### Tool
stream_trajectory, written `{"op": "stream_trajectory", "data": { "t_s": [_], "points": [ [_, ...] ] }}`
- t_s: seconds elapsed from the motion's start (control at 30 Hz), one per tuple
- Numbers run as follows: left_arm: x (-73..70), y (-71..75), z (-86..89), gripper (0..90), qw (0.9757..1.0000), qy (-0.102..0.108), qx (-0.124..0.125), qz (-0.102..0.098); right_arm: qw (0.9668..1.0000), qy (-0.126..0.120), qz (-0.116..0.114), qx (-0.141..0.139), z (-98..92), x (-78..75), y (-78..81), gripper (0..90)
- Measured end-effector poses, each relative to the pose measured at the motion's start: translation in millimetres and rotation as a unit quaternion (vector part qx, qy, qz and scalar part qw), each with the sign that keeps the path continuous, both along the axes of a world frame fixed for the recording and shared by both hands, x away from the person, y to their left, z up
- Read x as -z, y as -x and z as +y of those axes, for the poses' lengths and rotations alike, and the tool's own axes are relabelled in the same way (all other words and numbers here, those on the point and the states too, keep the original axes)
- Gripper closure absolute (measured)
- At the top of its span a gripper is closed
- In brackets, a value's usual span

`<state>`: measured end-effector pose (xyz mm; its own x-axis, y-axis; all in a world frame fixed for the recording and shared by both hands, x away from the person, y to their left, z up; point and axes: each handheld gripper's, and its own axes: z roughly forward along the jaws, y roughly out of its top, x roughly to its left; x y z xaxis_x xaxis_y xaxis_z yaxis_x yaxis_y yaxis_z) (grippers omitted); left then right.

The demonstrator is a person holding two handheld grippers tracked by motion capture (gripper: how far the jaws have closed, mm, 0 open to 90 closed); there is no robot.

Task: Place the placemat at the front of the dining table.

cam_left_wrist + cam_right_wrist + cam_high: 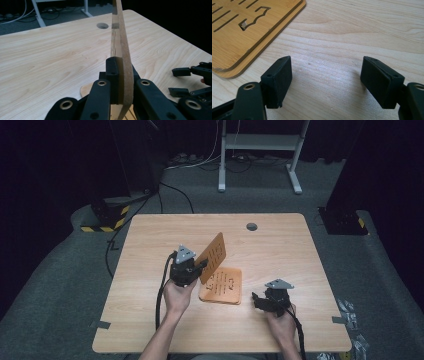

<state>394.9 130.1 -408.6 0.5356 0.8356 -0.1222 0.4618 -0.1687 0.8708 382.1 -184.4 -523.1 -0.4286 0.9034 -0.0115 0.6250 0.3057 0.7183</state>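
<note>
Nearest me, my left gripper has its fingers clamped on the edge of a thin wooden board, holding it tilted up off the bench above and just left of the stack of boards lying flat near the middle. My right gripper sits low over bare bench just right of that stack, its fingers apart with nothing between them, though the gap looks modest.
</note>
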Motion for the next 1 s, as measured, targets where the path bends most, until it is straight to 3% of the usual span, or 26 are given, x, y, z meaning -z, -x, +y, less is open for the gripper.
{"op": "stream_trajectory", "data": {
  "t_s": [0.37, 0.53, 0.87, 0.9, 1.0],
  "points": [
    [-2.1, 0.1, 16.7, 86.3, 0.9997, 0.006, -0.024, -0.006, 1.0, 0.0, 0.0, 0.0, 0.0, 0.0, 0.0, 25.2],
    [-3.1, -0.3, 24.4, 86.3, 0.9995, -0.005, -0.029, -0.007, 1.0, 0.0, 0.0, 0.0, 0.0, 0.0, 0.0, 25.2],
    [-6.2, -0.4, 40.4, 86.3, 0.9987, -0.004, -0.048, -0.014, 1.0, -0.001, 0.001, 0.0, 0.2, 0.0, 0.2, 25.2],
    [-5.0, -0.9, 38.5, 86.3, 0.9978, 0.017, -0.061, -0.019, 1.0, -0.001, 0.001, 0.0, 0.3, 0.0, 0.2, 25.2],
    [-5.0, -1.0, 42.4, 86.3, 0.9978, 0.015, -0.062, -0.018, 1.0, -0.001, 0.001, 0.0, 0.3, 0.0, 0.2, 25.2]
  ]
}}
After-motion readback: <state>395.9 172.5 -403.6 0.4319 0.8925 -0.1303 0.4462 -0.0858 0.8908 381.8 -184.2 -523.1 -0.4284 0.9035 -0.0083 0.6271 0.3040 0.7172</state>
